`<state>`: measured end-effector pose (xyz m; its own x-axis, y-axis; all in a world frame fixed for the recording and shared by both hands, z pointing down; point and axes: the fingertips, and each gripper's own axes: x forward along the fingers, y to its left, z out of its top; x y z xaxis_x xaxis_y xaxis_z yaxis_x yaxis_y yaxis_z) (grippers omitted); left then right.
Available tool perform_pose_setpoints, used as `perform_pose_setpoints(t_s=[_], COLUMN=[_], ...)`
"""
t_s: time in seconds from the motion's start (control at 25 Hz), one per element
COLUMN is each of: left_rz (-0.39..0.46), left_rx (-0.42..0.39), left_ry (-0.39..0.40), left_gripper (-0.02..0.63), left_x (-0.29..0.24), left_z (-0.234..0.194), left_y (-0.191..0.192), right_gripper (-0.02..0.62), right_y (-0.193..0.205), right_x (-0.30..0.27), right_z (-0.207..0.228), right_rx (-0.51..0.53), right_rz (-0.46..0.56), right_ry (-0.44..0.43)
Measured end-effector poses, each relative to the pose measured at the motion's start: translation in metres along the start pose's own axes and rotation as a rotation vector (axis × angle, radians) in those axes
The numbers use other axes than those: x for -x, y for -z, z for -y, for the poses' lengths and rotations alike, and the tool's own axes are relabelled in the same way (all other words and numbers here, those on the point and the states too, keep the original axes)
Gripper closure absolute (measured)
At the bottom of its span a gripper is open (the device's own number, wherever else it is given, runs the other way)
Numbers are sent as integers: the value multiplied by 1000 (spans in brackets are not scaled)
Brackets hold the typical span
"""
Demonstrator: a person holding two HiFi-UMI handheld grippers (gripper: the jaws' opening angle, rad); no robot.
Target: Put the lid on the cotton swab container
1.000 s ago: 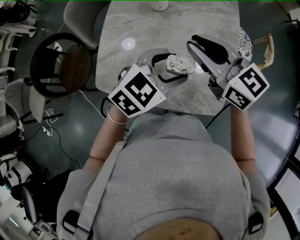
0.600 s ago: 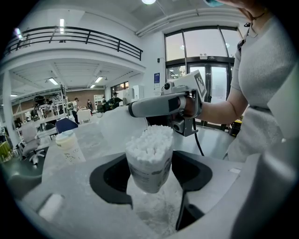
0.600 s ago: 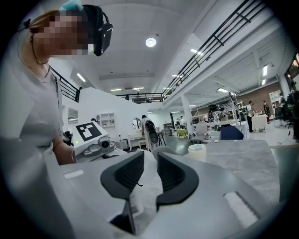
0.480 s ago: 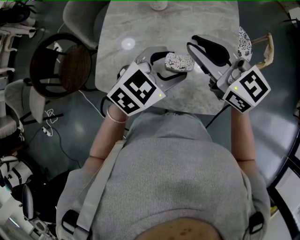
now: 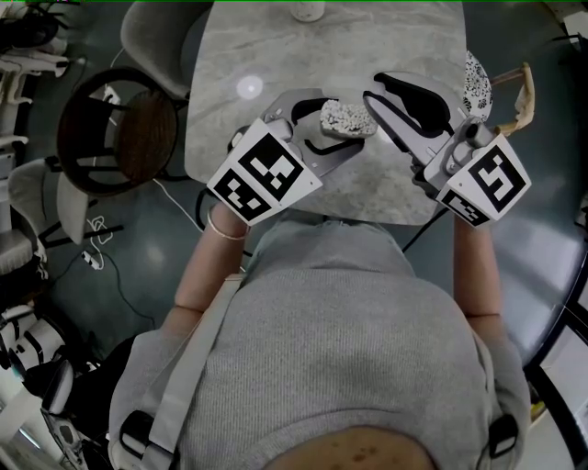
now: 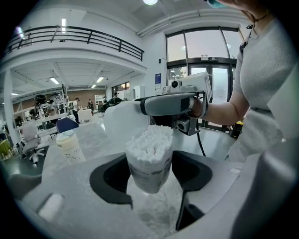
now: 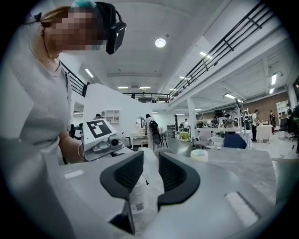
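Note:
My left gripper point(image 5: 333, 127) is shut on the cotton swab container point(image 5: 351, 116), a small clear tub packed with white swabs, and holds it over the table's near edge. In the left gripper view the container point(image 6: 148, 158) stands upright between the black pads point(image 6: 112, 175). To its right my right gripper point(image 5: 375, 89) points at it from close by. Its jaws have just been opening a little, with the translucent lid point(image 7: 145, 179) still pinched between its pads point(image 7: 125, 172). The lid point(image 6: 122, 122) hangs just behind the container's open top, apart from it.
The marble table point(image 5: 276, 55) carries a small white jar point(image 5: 310, 9) at its far edge. A round dark stool point(image 5: 119, 124) stands left of the table. A patterned object with a wooden frame point(image 5: 501, 87) sits at the table's right side.
The right gripper has rolled slightly about its own axis, so its marker cube is turned. The left gripper and the container stay almost where they were.

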<state>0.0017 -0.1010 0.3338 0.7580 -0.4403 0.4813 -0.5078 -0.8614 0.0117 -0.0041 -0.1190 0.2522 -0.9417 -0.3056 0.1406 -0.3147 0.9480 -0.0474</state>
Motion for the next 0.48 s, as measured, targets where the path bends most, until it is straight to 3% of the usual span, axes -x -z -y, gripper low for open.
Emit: perform_pose_setpoints(t_s=[0.48], left_rz=[10], left_rx=[28], left_ry=[-6], left_gripper=[331], left_x=[-1], left_z=[-6], left_y=[-3], right_gripper=[482], right_y=[-6], right_x=[1], right_z=[-16], right_rx=[89], right_rz=[-11], right_ry=[-57])
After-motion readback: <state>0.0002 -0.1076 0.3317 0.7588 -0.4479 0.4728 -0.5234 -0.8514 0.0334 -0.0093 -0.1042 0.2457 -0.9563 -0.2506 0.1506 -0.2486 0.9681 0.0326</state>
